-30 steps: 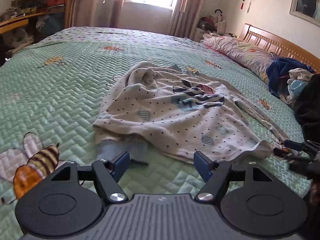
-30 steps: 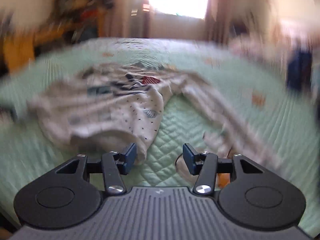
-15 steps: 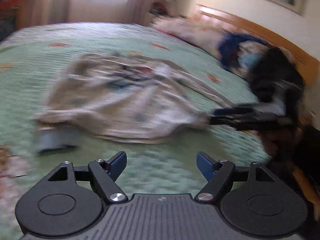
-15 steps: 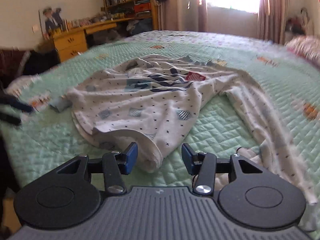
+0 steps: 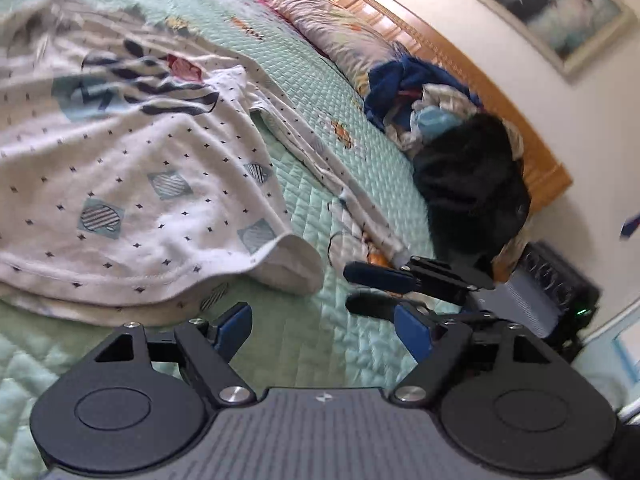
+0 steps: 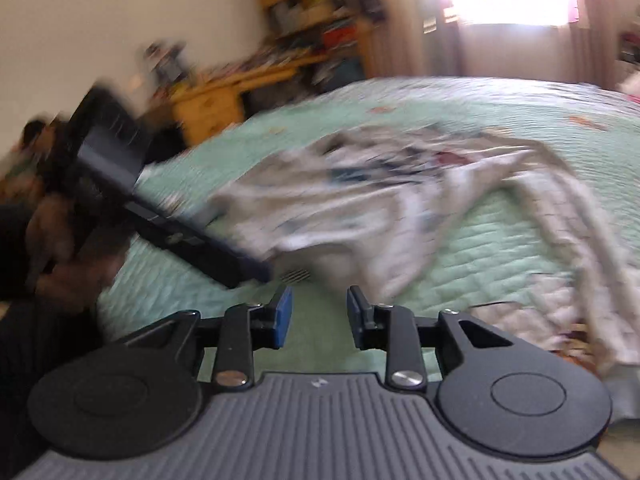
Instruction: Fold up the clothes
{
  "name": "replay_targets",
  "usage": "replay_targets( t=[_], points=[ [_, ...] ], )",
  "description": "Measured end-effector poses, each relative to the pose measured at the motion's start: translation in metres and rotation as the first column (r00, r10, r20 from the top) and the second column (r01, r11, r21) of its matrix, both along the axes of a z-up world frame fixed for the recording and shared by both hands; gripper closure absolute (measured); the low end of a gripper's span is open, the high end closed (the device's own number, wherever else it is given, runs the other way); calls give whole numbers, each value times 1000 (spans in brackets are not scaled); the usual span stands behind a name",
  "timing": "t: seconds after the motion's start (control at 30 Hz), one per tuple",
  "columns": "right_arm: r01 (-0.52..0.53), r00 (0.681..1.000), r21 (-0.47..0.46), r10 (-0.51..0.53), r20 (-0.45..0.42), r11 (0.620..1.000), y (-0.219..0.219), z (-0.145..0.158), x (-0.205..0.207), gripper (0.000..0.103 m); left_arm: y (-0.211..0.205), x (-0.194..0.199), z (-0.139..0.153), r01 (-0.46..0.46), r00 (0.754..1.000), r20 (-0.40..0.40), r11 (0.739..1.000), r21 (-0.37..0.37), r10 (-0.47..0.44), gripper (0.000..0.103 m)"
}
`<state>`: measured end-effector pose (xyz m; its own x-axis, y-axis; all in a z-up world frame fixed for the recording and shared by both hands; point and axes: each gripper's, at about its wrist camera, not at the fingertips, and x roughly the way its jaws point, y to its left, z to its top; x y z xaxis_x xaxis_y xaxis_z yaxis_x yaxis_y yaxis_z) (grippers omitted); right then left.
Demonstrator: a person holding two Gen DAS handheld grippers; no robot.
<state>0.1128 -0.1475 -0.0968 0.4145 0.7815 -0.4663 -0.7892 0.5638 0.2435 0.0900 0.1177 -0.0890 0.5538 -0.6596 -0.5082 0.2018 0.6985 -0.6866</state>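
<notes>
- No readable writing or brand shows anywhere.
- The white, dotted cotton garment with blue patches point(image 5: 132, 184) lies crumpled on the mint-green quilted bed point(image 5: 360, 160).
- The left hand-held gripper point(image 5: 320, 330) is wide open and empty, just short of the garment's hem.
- The right hand-held gripper point(image 6: 319, 314) is closing, with nothing between its jaws, near the garment's corner.

Left gripper point(image 5: 322, 330) stands wide open; right gripper point(image 6: 319, 316) jaws are closing on nothing
</notes>
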Motion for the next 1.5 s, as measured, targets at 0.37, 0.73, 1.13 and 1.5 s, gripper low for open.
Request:
replay_targets(
  t=[0.37, 0.73, 1.13, 1.5],
  points=[
    [-64, 996, -112, 71, 61, 992, 27, -16, 5, 94, 16, 33, -1, -130, 991, -23, 991, -14, 130, 23],
    [167, 889, -209, -55, 455, 964, 71, 28, -62, 99, 33, 30, 27, -172, 982, 63, 981, -85, 178, 19],
    [354, 910, -172, -297, 288, 919, 104, -15, -50, 98, 43, -5, -15, -251, 968, -68, 935, -249, 242, 15],
    [352, 872, -161, -260, 415, 922, 118, -12, -60, 97, 29, 59, -18, -234, 972, -100, 927, -294, 214, 15]
  ],
)
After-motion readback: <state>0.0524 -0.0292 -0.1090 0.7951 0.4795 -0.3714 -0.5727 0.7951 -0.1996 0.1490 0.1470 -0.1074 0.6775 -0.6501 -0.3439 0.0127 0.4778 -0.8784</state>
